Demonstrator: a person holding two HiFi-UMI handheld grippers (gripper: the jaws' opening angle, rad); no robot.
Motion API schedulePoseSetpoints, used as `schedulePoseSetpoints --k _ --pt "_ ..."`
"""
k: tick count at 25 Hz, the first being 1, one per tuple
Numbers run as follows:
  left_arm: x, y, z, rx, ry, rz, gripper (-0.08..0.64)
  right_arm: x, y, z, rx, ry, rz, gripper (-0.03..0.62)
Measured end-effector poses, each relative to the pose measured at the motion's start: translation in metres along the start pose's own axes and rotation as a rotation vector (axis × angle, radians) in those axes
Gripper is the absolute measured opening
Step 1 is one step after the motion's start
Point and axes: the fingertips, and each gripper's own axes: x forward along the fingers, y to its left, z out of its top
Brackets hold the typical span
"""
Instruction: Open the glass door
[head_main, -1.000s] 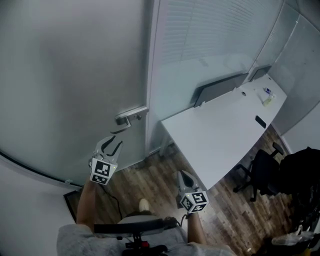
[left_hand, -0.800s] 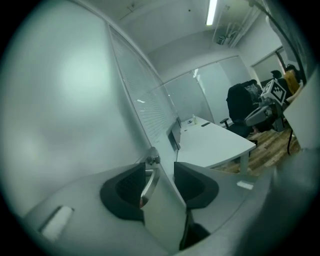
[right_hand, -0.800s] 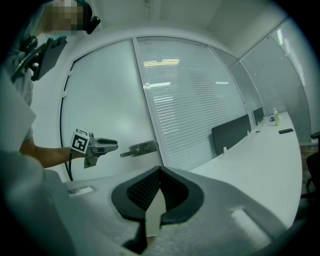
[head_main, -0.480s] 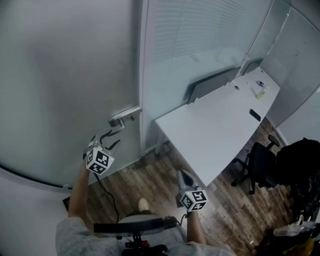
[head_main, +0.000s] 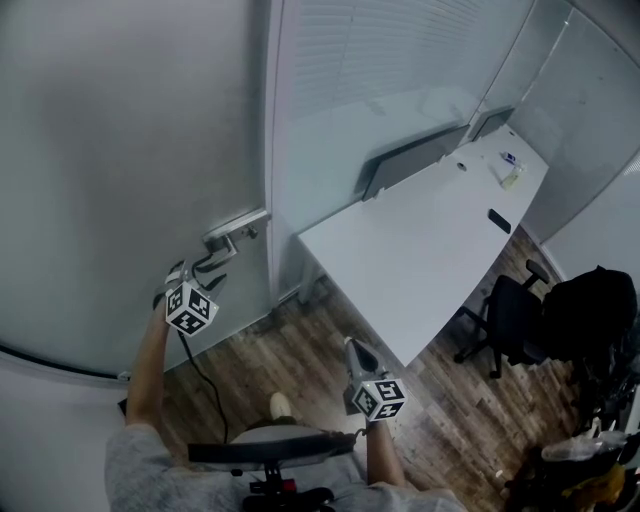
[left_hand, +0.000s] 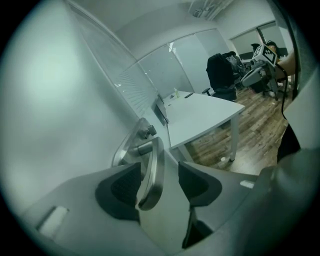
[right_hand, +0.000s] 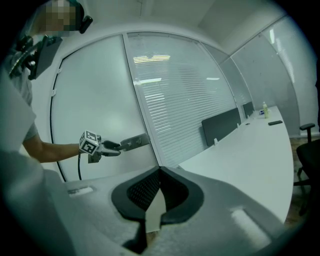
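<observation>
Now the left hand-held gripper (left_hand: 160, 182) is wide open, and its jaws have just been opening. The silver door handle (left_hand: 151, 170) sits in the gap between the two dark pads (left_hand: 120, 187). It is close to the left pad, but nothing squeezes it yet. The jaws seem to be spread this wide so the bar can slip in between them. Then they could close on it and push it down. The person's left arm (head_main: 150, 360) reaches out to the door for this. The handle is fixed to a metal plate (head_main: 236, 226) at the right edge of the glass door (head_main: 110, 170), just beside the door frame (head_main: 270, 150). That is the side that swings, so it is the best place to grab. The door looks shut, so the opening has not begun. The right hand-held gripper (right_hand: 159, 186) has its jaws pressed together with nothing in them. It hangs low near the person's body, well apart from the door, likely because one hand is enough for a handle. Past the frame stands a milky glass wall (head_main: 350, 100) with thin stripes. A long white worktop (head_main: 420, 250) stands close to that wall. A black chair (head_main: 505, 315) stands beside it on the wooden floor (head_main: 300, 350).
</observation>
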Motion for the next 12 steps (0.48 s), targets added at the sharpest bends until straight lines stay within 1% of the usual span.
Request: schedulePoseSetpoints --k 4,12 --pt "0.009 -0.002 -0.007 0.011 0.012 -0.019 0.244 0.002 -0.001 -0.004 0.005 0.012 -0.01 0.002" --pt "0.023 -0.002 -0.006 0.037 0.028 -0.048 0.225 0.007 -0.004 -0.002 0.014 0.014 -0.016 0.002"
